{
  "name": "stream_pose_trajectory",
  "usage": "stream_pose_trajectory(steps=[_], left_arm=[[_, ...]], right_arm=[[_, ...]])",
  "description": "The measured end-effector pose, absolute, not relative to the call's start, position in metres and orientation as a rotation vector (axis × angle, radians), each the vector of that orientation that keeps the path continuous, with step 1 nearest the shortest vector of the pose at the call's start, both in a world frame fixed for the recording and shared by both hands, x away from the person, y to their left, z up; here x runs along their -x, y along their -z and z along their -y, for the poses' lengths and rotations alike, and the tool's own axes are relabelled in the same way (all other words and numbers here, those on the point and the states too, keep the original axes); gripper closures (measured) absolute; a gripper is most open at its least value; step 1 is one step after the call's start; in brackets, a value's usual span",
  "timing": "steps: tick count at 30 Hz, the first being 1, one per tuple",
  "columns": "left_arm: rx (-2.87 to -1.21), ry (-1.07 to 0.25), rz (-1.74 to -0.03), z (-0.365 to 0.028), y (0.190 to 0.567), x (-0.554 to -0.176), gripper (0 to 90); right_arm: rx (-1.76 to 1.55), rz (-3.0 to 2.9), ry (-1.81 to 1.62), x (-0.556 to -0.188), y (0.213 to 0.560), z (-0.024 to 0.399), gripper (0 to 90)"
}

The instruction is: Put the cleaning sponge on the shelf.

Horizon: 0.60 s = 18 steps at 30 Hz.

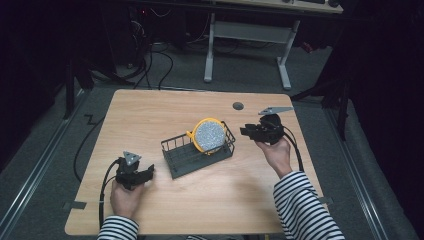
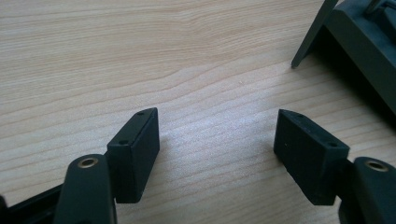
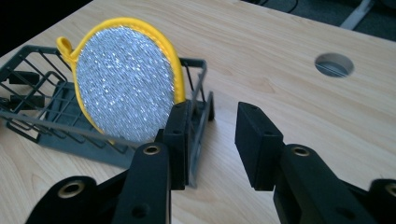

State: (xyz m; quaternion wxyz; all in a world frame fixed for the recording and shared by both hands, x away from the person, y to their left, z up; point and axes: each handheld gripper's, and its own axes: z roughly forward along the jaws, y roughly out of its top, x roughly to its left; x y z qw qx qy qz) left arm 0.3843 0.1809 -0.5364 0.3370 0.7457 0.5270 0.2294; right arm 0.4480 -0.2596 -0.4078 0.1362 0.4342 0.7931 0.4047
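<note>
The round silver scouring pad with yellow trim (image 1: 209,135) is leaning upright in the dark wire basket (image 1: 176,161) mid-table, while the right gripper (image 1: 246,131), jaws part-open and empty, is hovering just beside the basket's end, and the left gripper (image 1: 150,172) is resting wide open over bare wooden tabletop (image 1: 150,115).

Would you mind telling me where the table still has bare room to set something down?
The table is bare along its far edge, from the left corner to the round hole, and across the near strip between the two hands. It is crowded in the middle, where the wire basket holds the yellow-rimmed pad, flanked by the left gripper and right gripper.
</note>
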Motion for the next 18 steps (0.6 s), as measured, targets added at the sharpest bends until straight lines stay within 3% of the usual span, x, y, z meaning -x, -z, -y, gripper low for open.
stream_pose_trajectory(steps=[10, 18], left_arm=[[-1.943, -0.598, -1.375, -0.181, 0.536, -0.384, 32.3], [-1.942, -0.598, -1.375, -0.181, 0.536, -0.384, 32.4]], right_arm=[[-1.361, -2.217, -1.18, -0.421, 0.422, 0.303, 65.0], [-1.443, -2.153, -1.174, -0.402, 0.434, 0.334, 58.8]])
